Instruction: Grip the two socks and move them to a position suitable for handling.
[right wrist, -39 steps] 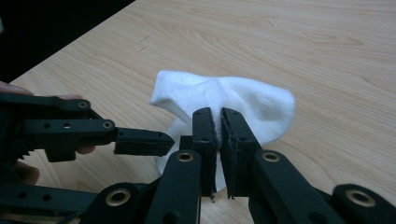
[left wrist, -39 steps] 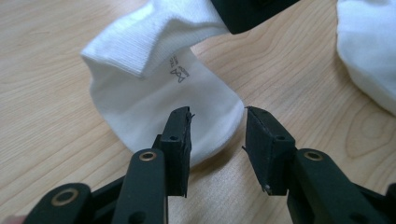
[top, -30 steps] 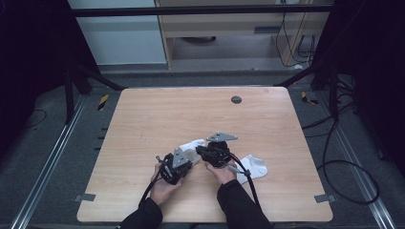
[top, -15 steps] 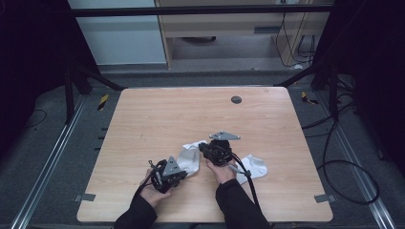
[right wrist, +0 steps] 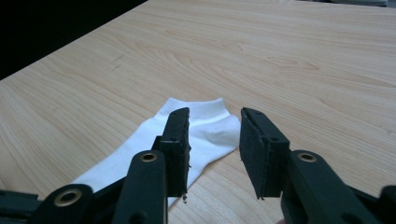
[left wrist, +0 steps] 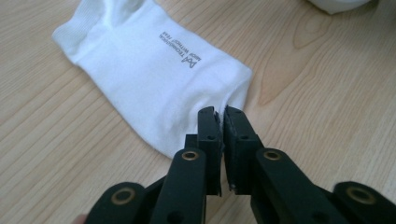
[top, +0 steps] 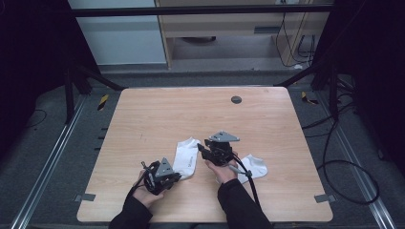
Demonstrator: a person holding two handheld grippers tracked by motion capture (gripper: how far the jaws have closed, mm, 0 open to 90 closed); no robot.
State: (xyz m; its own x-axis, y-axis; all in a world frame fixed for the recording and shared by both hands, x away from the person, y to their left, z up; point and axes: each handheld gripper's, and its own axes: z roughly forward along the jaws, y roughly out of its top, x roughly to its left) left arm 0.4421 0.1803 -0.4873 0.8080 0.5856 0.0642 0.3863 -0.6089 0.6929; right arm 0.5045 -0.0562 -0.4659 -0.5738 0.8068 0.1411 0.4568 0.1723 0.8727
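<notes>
Socks lie on the table [top: 143, 119], 2 of them, both white. 1 sock [top: 187, 158] lies flat near the front middle, between the 2 grippers; the other sock [top: 255, 166] is bunched to the right of the right hand [top: 223, 171].

In the left gripper view, the left gripper [left wrist: 220, 114] has its jaws pressed almost together on the near corner of the flat sock [left wrist: 154, 74], with white cloth showing at the tips. That sock carries a small line of grey print. In the high view this gripper [top: 168, 177] sits at the sock's front end, held in the left hand [top: 143, 193].

The right gripper [right wrist: 214, 135] has its jaws apart with nothing between them, poised above the sock's cuff end [right wrist: 205, 123], not touching it as far as I can tell. In the high view it [top: 206, 147] points left at the sock's far end, just beside it.

A dark round spot [top: 236, 99] sits near the table's far edge.
</notes>
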